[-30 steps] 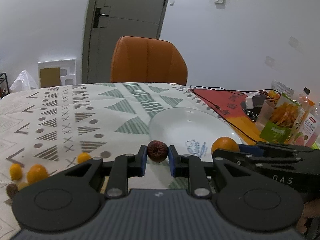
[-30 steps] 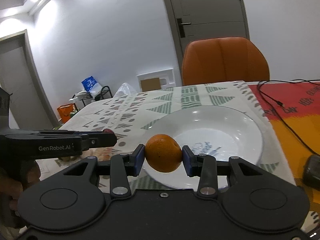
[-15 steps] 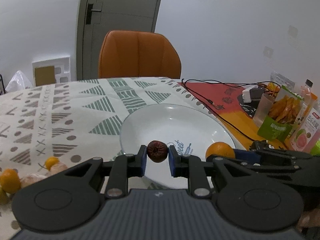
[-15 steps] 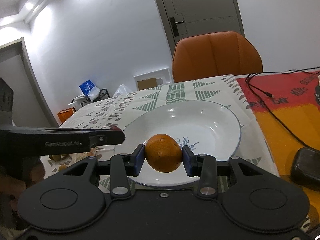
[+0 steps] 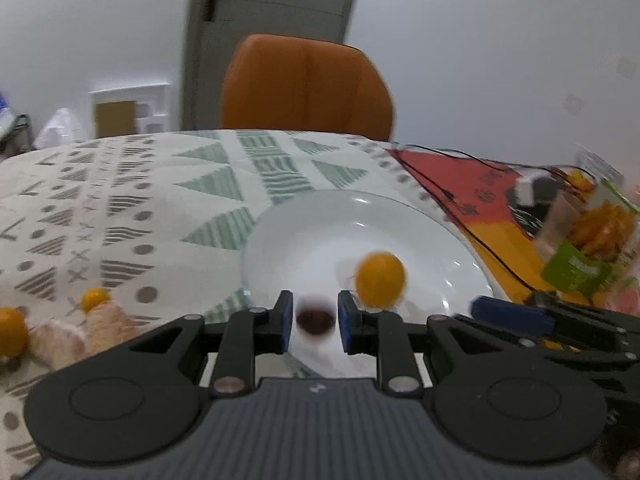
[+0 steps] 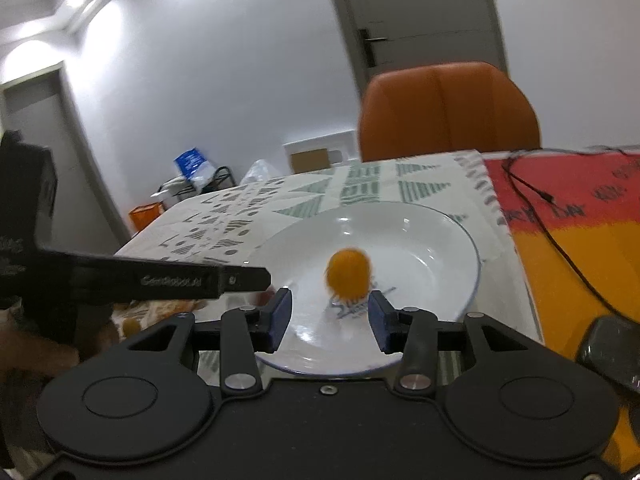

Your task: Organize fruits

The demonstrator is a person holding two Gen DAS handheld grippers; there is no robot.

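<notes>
A white plate (image 5: 400,206) (image 6: 476,264) lies on the patterned tablecloth just ahead of both grippers. My left gripper (image 5: 315,322) is shut on a small dark brown fruit (image 5: 315,320), which is blurred and sits low between the blue pads, over the plate's near rim. My right gripper (image 6: 329,316) is open, its pads wide apart. An orange (image 6: 348,272) (image 5: 380,280) is blurred, free of the pads, over the middle of the plate. The left gripper's finger (image 6: 240,280) reaches in from the left in the right wrist view.
Small orange fruits (image 5: 94,298) and pale lumps (image 5: 80,332) lie on the cloth to the left. Snack packets (image 5: 592,248) stand at the right. A black cable (image 6: 560,232) crosses the red and yellow cloth, near a dark device (image 6: 612,348). An orange chair (image 5: 308,88) stands behind the table.
The right gripper has opened and let the orange go over the plate. Both grippers moved forward over the plate. The dark fruit now sits lower between the left pads.
</notes>
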